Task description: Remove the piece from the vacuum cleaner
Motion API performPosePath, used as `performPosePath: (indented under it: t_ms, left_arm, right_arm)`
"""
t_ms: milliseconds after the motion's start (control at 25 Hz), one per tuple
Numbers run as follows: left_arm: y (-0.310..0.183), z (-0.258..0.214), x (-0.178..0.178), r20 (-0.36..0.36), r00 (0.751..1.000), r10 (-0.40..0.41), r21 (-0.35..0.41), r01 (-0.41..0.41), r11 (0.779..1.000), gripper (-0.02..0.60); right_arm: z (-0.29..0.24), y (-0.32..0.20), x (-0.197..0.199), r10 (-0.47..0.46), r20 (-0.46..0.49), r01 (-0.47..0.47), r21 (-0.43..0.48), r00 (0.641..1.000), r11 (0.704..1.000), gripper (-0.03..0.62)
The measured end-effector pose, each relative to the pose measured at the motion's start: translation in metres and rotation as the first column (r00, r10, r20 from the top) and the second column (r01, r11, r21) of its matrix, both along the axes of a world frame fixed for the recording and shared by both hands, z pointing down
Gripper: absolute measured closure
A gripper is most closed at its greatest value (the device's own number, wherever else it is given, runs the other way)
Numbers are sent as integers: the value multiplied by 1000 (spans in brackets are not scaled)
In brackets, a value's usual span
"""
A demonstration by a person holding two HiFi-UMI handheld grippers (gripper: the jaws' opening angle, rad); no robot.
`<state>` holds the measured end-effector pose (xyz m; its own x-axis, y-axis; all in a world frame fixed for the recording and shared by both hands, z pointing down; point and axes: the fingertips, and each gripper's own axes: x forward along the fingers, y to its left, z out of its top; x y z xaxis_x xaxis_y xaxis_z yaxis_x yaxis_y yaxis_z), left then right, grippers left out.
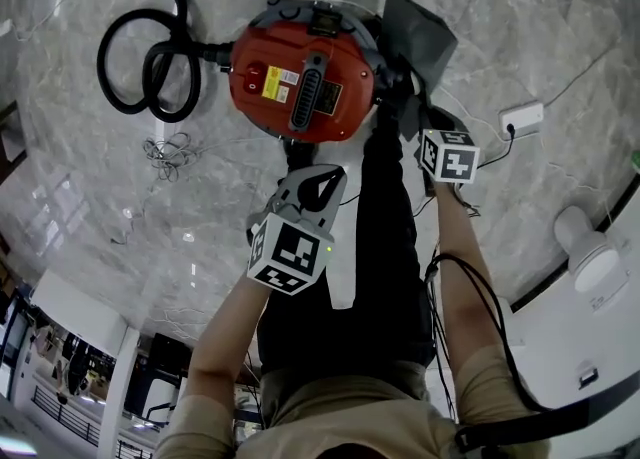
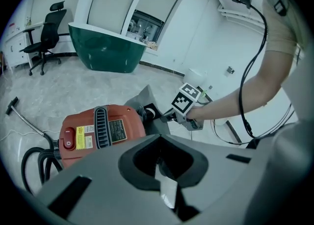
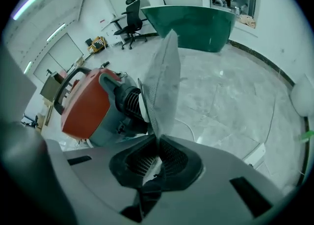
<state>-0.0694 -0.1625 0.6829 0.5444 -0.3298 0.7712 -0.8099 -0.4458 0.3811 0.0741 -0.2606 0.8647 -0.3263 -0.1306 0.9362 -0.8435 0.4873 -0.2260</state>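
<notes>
Right tool [image 3: 158,145]: jaws pressed together on the lower edge of the grey dust bag [image 3: 164,79], pinching thin material seen almost edge-on, tool pointing steeply down. The bag stands up from the jaws and runs back to a white collar [image 3: 143,105] seated on the dark ribbed port at the rear of the red canister vacuum cleaner [image 3: 86,104]; as far as I can tell it is not yet off. Left tool [image 2: 158,162]: jaws pressed together with nothing between them, hanging over the near side of the canister and apart from it. The canister sits on the marble floor [image 1: 480,37], with its black hose [image 1: 150,62] looped away on the far side from the bag. Judgement on the step: the pull should run straight along the port's axis, away from the body, so the collar slides off without cocking. A pinch this far out on the bag may stretch or tear it, or slip; a hold nearer the collar would carry the pull better. The light canister may drag along, so the idle left tool pressing on the housing would steady it.
</notes>
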Motion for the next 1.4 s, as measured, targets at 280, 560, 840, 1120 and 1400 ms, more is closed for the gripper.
performPosePath:
  t_ms: [280, 560, 840, 1120, 1400]
  left_arm:
    - [-6, 2, 15, -12, 1000, 10, -3, -10, 1000, 577]
    - [-17, -6, 18, -15, 1000, 8, 16, -8, 1000, 577]
    - [-12, -2, 30, -27, 1000, 15, -2, -15, 1000, 577]
    - [-31, -13, 34, -18, 999, 28, 41, -27, 999, 577]
    - [-53, -44, 38, -7, 999, 32, 94, -31, 995, 577]
  right_arm:
    - [2, -3, 3, 78, 44, -76, -40, 996, 996, 571]
    - [4, -32, 17, 31, -15, -31, 8, 999, 999, 571]
    - [-13, -71, 34, -3, -26, 4, 58, 1000, 998, 572]
    - [-34, -82, 69, 152, 26, -153, 27, 988, 988, 573]
    - [-79, -98, 100, 362, 171, -363, -25, 916, 931, 572]
